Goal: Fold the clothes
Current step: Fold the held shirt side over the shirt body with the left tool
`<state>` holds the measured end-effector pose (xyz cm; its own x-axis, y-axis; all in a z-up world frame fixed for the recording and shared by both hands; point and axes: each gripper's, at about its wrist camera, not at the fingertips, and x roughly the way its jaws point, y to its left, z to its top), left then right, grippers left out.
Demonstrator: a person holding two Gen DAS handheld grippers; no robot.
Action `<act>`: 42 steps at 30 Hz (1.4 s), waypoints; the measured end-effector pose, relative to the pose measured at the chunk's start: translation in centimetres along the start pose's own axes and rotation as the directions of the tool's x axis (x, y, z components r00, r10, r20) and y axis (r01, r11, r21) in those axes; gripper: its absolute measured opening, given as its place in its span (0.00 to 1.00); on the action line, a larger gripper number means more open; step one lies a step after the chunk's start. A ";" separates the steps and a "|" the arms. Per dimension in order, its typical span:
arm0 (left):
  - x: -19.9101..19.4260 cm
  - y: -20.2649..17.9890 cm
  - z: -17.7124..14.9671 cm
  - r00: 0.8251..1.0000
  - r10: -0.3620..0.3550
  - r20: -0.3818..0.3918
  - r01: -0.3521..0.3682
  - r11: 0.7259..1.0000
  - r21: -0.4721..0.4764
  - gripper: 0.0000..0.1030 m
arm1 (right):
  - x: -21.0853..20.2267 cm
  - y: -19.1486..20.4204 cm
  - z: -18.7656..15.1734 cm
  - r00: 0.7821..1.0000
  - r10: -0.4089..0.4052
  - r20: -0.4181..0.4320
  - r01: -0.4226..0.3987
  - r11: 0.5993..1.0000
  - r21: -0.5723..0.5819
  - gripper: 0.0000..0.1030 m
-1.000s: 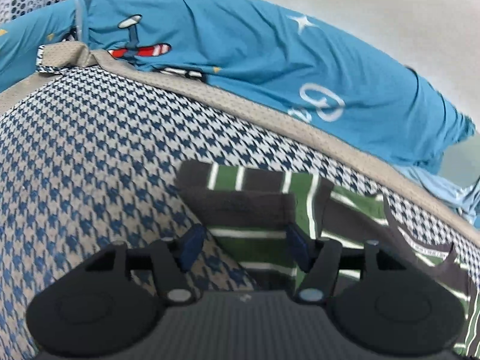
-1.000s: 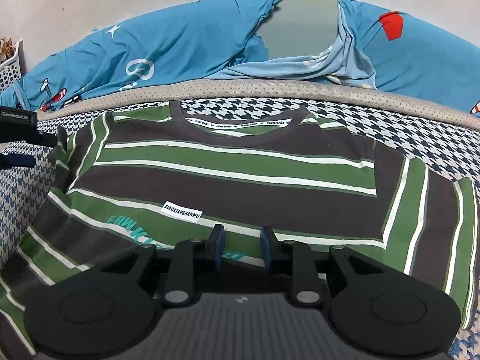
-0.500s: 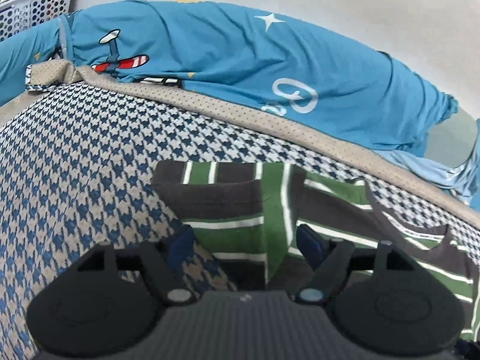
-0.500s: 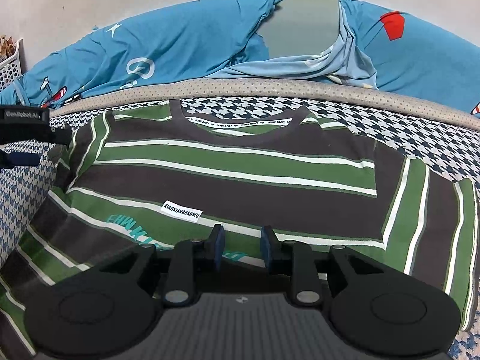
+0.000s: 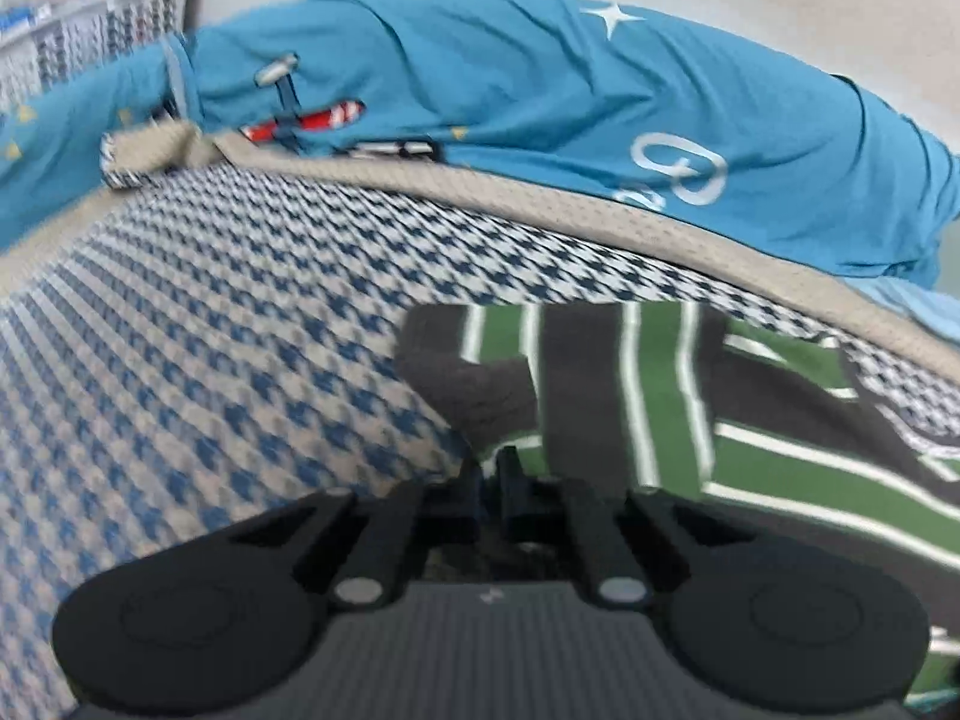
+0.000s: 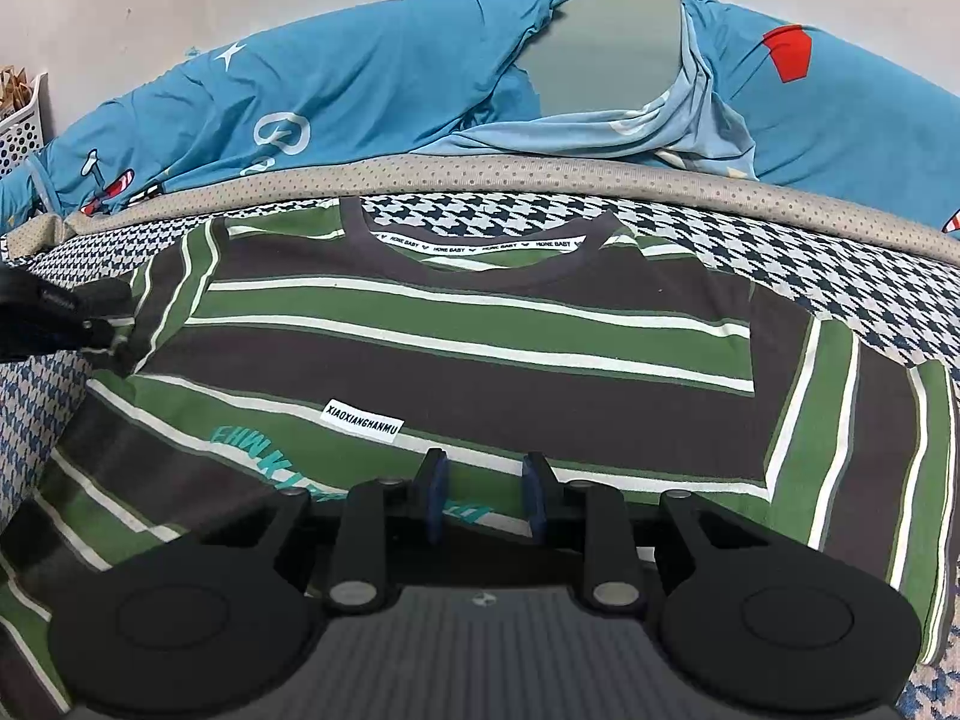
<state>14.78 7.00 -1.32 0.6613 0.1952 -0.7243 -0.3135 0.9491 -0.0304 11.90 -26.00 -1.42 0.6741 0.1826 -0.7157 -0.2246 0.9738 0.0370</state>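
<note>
The striped shirt (image 6: 480,360) sleeve (at 9 o'clock) is pinched by the left hand-held gripper (image 5: 493,480); the right hand-held gripper (image 6: 483,495) is held narrowly parted, empty.

Left gripper (image 5: 492,495) pinched closed, right gripper (image 6: 483,495) parted.
The left's fingers meet low at the striped shirt's (image 6: 480,360) sleeve edge, fabric between them. The right's blue-padded fingers (image 6: 436,495) stand apart above the shirt's front, gripping nothing.

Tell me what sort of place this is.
Most likely a bedroom: the striped T-shirt is spread on a bed with a houndstooth mattress cover, a blue printed quilt is bunched against the wall behind it, and a white plastic basket stands in the corner.
</note>
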 end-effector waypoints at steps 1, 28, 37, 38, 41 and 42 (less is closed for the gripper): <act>0.0 0.3 -0.1 1.000 0.006 -0.002 -0.006 1.000 0.001 0.04 | 0.0 0.0 0.0 1.000 0.000 0.000 0.000 1.000 0.002 0.25; -0.3 4.2 1.2 0.971 0.239 0.006 -0.238 0.966 -0.099 0.41 | 0.0 -1.8 1.0 1.000 -0.009 0.012 0.009 0.999 0.039 0.30; -0.4 1.5 1.4 0.993 0.116 0.001 -0.116 0.990 -0.080 0.53 | -0.3 -3.9 2.1 0.998 -0.055 0.038 0.052 0.996 0.067 0.30; -0.4 1.1 1.2 0.994 0.107 0.000 -0.107 0.991 -0.075 0.55 | -0.3 -4.4 2.3 0.997 -0.065 0.045 0.062 0.995 0.076 0.30; -0.5 0.1 1.1 0.996 0.089 0.001 -0.089 0.994 -0.070 0.63 | -0.2 -5.8 3.0 0.993 -0.099 0.066 0.091 0.990 0.105 0.30; -0.6 -0.2 1.0 0.997 0.082 0.004 -0.082 0.994 -0.066 0.65 | -0.2 -6.2 3.2 0.991 -0.110 0.073 0.101 0.988 0.116 0.30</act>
<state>15.18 6.94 -0.18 0.6358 0.2733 -0.7218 -0.4109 0.9115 -0.0168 15.43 -31.66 0.76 0.7445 0.0838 -0.6624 -0.0723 0.9964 0.0447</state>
